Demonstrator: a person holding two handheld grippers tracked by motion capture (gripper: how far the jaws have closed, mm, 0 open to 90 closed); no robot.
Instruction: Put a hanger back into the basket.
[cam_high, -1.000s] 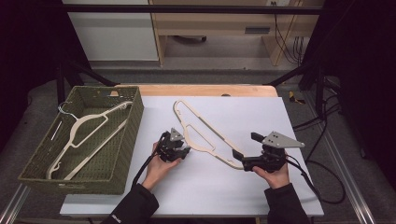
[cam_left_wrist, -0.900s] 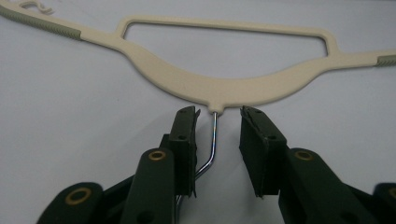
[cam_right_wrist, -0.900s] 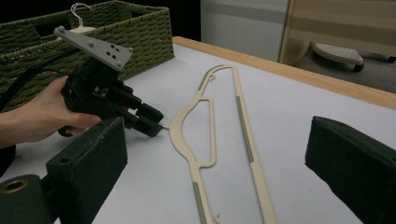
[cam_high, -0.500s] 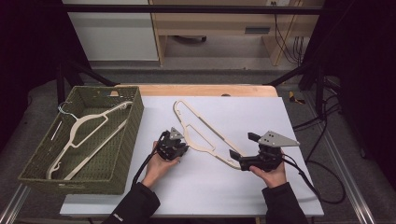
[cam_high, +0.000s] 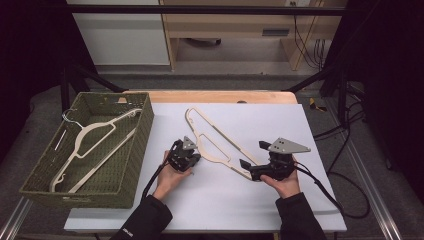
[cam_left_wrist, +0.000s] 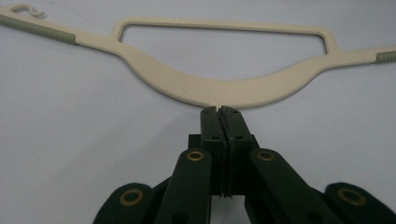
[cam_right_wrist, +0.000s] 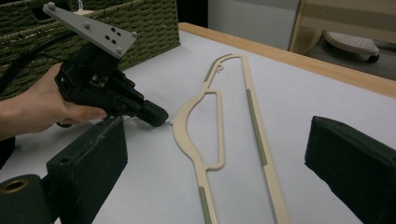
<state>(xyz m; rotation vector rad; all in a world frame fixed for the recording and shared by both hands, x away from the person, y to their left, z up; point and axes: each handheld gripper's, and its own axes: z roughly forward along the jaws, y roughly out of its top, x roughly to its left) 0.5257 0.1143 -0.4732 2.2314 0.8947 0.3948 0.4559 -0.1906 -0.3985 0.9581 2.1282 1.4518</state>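
A cream plastic hanger (cam_high: 206, 149) lies flat on the white table, running from the far middle toward the near right. My left gripper (cam_high: 196, 156) rests on the table at the hanger's curved neck. In the left gripper view its jaws (cam_left_wrist: 218, 112) have just been closing and now stand shut on the thin hook stem at the middle of the hanger (cam_left_wrist: 219, 88). My right gripper (cam_high: 246, 169) is open at the hanger's near end. In the right gripper view the hanger (cam_right_wrist: 187, 135) runs up between the wide-apart jaws (cam_right_wrist: 217, 154), with the left gripper (cam_right_wrist: 161, 119) beyond.
A green woven basket (cam_high: 140, 130) stands at the table's left with another cream hanger (cam_high: 92, 135) inside; it also appears at the top left of the right gripper view (cam_right_wrist: 140, 23). A wooden strip edges the table's far side. Cables trail from both grippers.
The right gripper has edged slightly left toward the hanger's near end. The left hand and the hanger have kept their place.
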